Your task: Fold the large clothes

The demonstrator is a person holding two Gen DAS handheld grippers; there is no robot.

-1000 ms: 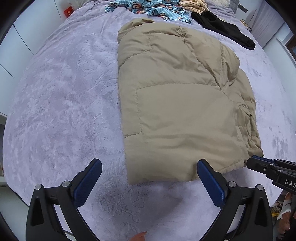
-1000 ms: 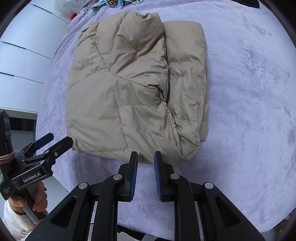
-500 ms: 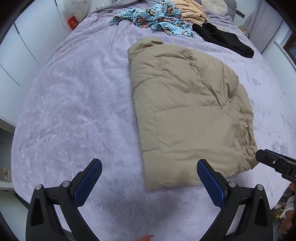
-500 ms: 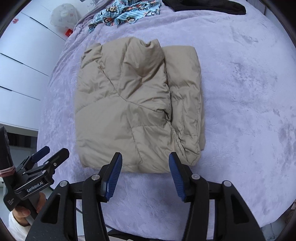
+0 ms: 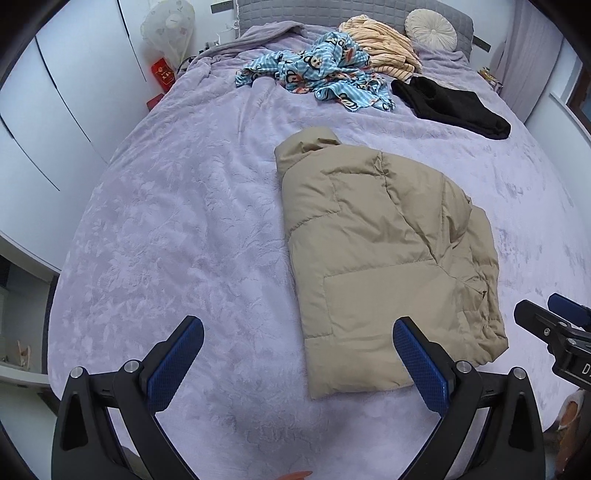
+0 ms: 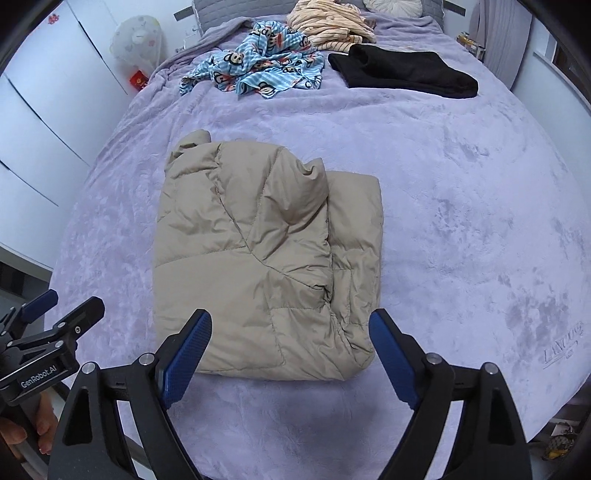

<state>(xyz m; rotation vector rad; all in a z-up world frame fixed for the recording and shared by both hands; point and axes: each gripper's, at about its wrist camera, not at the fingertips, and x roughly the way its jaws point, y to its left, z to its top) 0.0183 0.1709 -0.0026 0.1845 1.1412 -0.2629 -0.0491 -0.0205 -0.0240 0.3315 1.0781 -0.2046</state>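
Right hand-held gripper (image 6: 290, 354) spread wide, jaws just opened, nothing between them, raised over the near edge of a folded tan puffer jacket (image 6: 258, 258). Left hand-held gripper (image 5: 295, 363) likewise spread and empty, just left of that jacket. Jacket flat mid-bed on a lilac blanket (image 5: 166, 229). Farther off near the headboard: blue cartoon-print garment (image 5: 317, 74), black garment (image 5: 450, 105), striped peach cloth (image 5: 380, 51).

Your plain khaki puffer jacket (image 6: 258, 258), leaf-embossed lilac bedspread (image 6: 461, 184), far blue striped monkey-print garment (image 6: 258, 70), black garment (image 6: 402, 70) to its right, peach striped blanket (image 6: 325, 22)
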